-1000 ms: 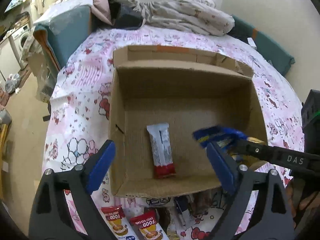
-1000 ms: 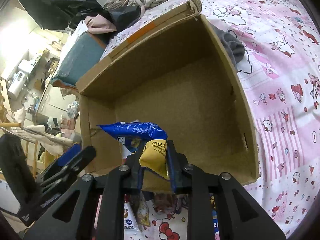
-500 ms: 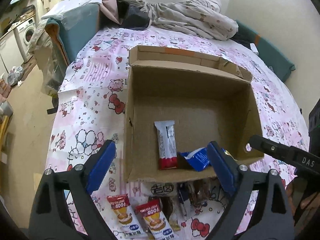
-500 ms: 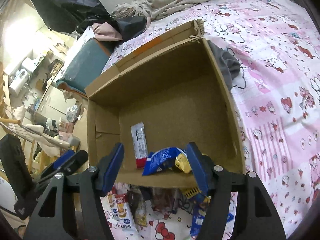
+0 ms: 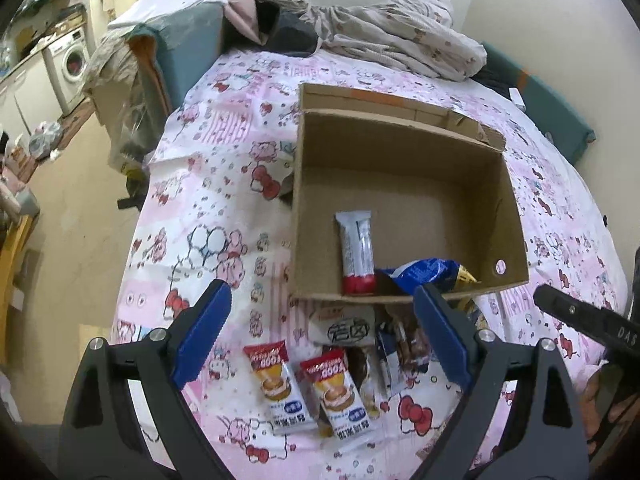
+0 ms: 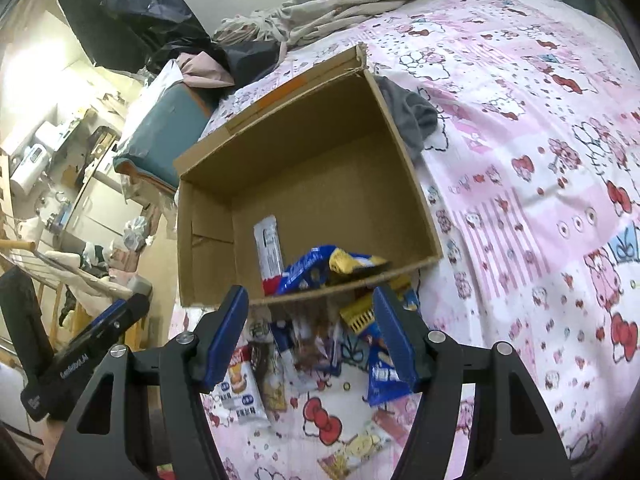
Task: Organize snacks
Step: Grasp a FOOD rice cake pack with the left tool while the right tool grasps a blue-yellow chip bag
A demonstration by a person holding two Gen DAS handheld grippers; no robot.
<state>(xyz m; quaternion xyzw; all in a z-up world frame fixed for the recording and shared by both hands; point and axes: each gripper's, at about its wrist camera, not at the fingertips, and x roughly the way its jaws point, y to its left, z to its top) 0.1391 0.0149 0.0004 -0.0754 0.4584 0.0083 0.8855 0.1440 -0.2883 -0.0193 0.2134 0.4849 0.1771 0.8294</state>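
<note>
An open cardboard box (image 5: 400,152) (image 6: 312,168) stands on a pink patterned bedsheet. Inside it lie a white and red snack bar (image 5: 357,252) (image 6: 269,248) and a blue and yellow snack bag (image 5: 430,274) (image 6: 332,266) against the near wall. A pile of loose snack packets (image 5: 340,376) (image 6: 320,356) lies on the sheet in front of the box, among them two red and white FOOD packets (image 5: 276,384). My left gripper (image 5: 320,336) hangs open above this pile. My right gripper (image 6: 312,332) is open too, empty, above the pile just short of the box.
Crumpled bedding (image 5: 392,44) and dark clothes lie at the far end of the bed. A grey cloth (image 6: 412,120) sits by the box's right side. A teal cushion (image 5: 180,48) lies beside the bed on the left, where the bed's edge drops to the floor (image 5: 72,208).
My right gripper let go of the blue and yellow bag, which now lies in the box. Both grippers have drawn back from the box toward the packets on the sheet.
</note>
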